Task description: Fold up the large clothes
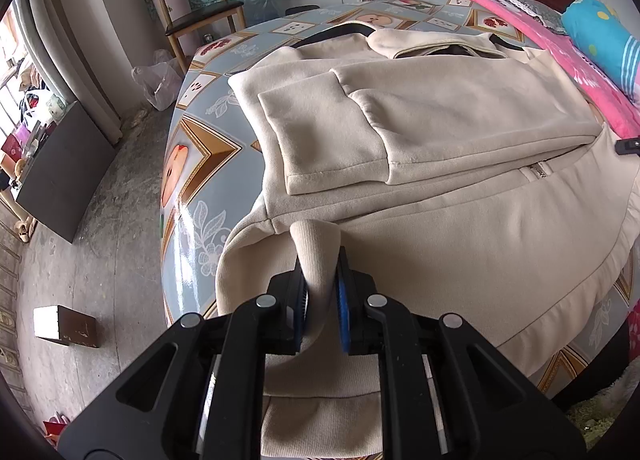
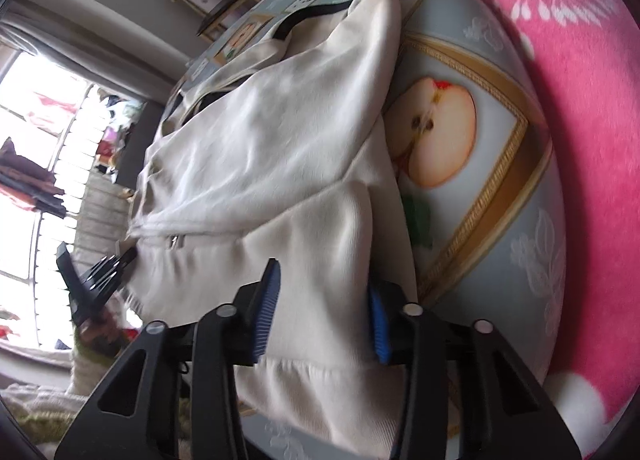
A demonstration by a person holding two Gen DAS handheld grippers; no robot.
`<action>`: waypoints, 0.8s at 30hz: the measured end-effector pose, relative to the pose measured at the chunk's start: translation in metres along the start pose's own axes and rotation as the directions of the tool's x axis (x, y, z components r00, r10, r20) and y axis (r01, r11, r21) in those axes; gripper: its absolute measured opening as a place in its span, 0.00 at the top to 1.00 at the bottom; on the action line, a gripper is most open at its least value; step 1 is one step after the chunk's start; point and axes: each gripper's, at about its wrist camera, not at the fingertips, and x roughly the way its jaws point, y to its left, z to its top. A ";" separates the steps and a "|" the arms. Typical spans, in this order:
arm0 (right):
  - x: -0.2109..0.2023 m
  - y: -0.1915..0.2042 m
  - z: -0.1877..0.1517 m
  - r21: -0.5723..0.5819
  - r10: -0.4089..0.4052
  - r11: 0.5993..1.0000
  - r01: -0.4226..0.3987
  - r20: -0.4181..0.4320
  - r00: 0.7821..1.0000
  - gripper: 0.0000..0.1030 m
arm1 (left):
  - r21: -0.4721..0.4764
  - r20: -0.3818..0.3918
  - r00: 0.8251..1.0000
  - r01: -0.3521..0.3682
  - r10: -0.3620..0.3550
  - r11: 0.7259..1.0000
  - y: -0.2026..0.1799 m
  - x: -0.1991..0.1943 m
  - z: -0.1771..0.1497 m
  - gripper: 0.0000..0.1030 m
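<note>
A large cream zip jacket (image 1: 460, 128) lies on the patterned table (image 1: 208, 184), its sleeves folded across the body and its hem hanging over the near edge. My left gripper (image 1: 321, 280) is shut on a pinch of the ribbed hem at the jacket's lower left. In the right wrist view the jacket (image 2: 272, 148) fills the middle, tilted. My right gripper (image 2: 324, 300) straddles the lower right hem with its blue pads wide apart around the cloth, not pressing it. The left gripper (image 2: 96, 272) shows at the left of that view.
A pink blanket (image 1: 576, 60) and a blue pillow (image 1: 604, 32) border the table's right side; the blanket also shows in the right wrist view (image 2: 580, 100). A wooden chair (image 1: 200, 8), a plastic bag (image 1: 160, 80), a dark board (image 1: 64, 172) and a small box (image 1: 66, 326) stand on the floor left.
</note>
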 end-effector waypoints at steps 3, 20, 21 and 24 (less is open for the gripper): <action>0.000 0.016 -0.004 -0.065 -0.131 0.989 0.133 0.031 0.991 0.73 | 0.000 0.000 1.000 0.001 -0.001 1.000 0.000 0.000 0.000 0.88; 0.011 0.075 -0.035 -0.253 -0.533 0.769 0.588 0.256 0.807 0.93 | 0.078 0.003 0.998 -0.067 0.067 0.995 -0.013 -0.011 0.000 0.94; 0.012 0.077 -0.036 -0.255 -0.537 0.764 0.593 0.259 0.803 0.93 | 0.074 -0.007 0.998 -0.063 0.064 0.995 -0.013 -0.009 -0.001 0.94; 0.013 0.078 -0.038 -0.260 -0.542 0.757 0.600 0.264 0.798 0.93 | 0.063 -0.028 0.999 -0.043 0.045 0.997 -0.012 -0.009 -0.003 0.93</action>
